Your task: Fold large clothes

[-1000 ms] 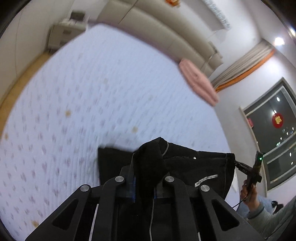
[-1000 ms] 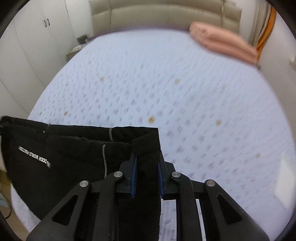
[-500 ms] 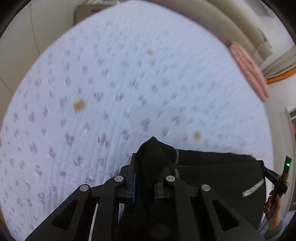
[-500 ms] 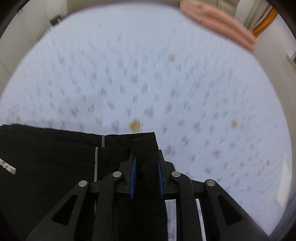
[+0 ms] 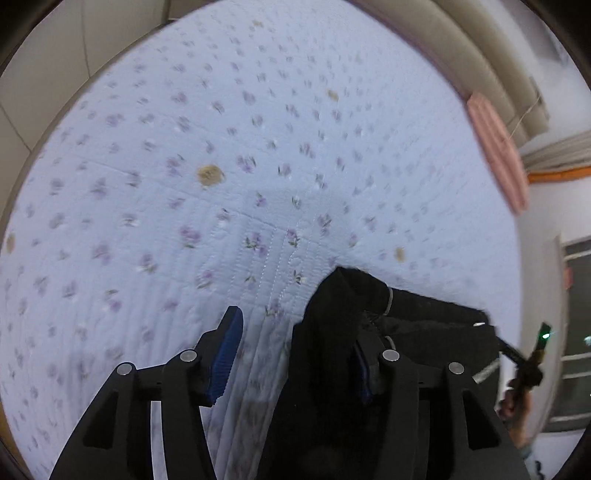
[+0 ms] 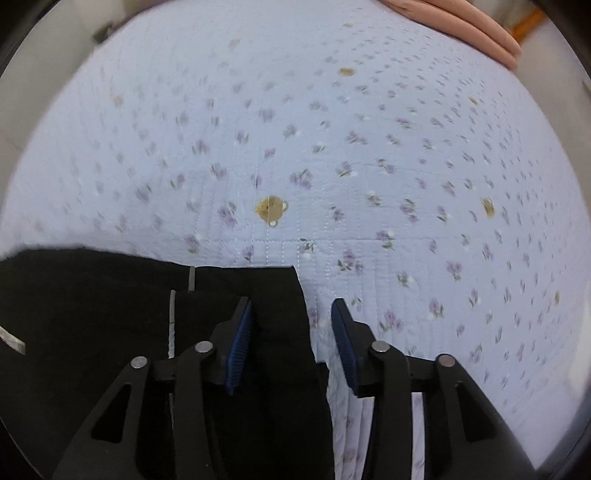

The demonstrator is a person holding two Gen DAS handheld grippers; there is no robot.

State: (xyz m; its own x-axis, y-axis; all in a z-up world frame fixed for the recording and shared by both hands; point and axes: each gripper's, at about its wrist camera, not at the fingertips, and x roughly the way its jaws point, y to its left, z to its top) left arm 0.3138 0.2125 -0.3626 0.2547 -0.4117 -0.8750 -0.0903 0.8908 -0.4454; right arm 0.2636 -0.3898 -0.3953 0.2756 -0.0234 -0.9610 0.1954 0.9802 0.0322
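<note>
A black garment with thin grey piping lies on the floral quilt, low in both wrist views. My left gripper points steeply down and its jaws are opening. A bunched black corner stands between them, leaning on the right finger, while the left pad is bare. My right gripper is opening too. The garment's flat corner lies against its left pad, and the right pad is over bare quilt.
The pale quilted bed fills both views. A pink pillow lies at the head end by a beige padded headboard. At the far right of the left wrist view a person's hand holds the other tool, before a dark window.
Both grippers have come down close to the quilt and their jaws have parted, so the black corners they pinched now sit loose between the fingers. The garment has settled onto the bed.
</note>
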